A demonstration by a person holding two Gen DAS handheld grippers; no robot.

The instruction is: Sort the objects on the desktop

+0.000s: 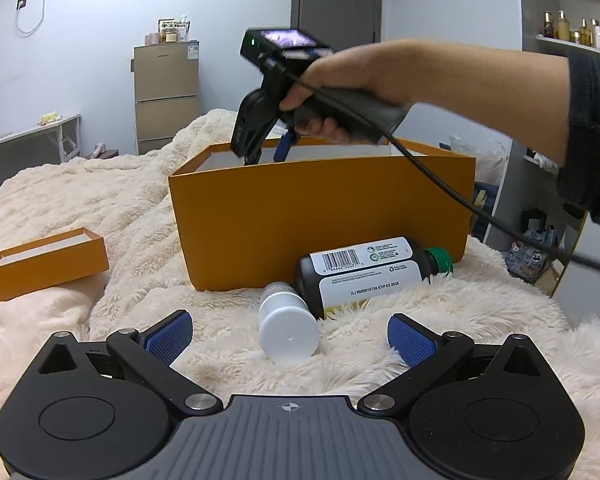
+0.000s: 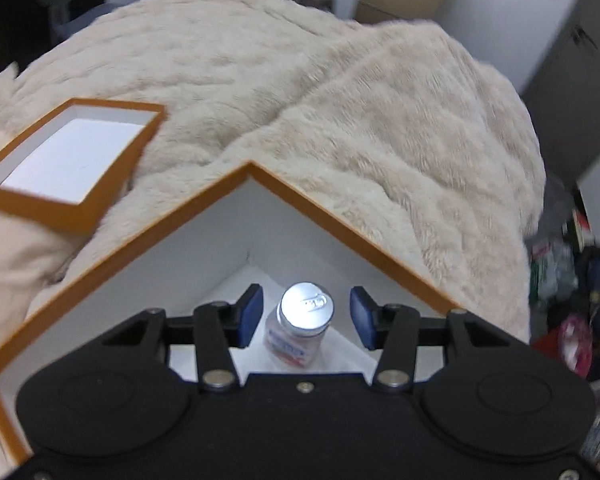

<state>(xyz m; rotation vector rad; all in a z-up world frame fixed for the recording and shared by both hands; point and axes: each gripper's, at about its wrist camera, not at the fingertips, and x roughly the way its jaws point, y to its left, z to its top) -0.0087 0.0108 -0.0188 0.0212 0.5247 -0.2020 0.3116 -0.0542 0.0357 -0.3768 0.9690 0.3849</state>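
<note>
Right wrist view alone shows small bottle [image 2: 300, 328] inside orange box [image 2: 340, 224], right tool [image 2: 306, 316] released around it, left tool [image 1: 290, 334] released.

Lighting: even, soft indoor light; fisheye bending at edges.
Right wrist view motion-blurred; glare on silver cap [image 2: 307, 305].

Colours you have in front of you

Your box [image 1: 320, 220] is orange with white inside, the blanket [image 1: 120, 184] cream, one bottle [image 1: 364, 276] black with green cap [image 1: 440, 261], the other white bottle [image 1: 286, 330], and your pads [image 1: 170, 334] blue.
</note>
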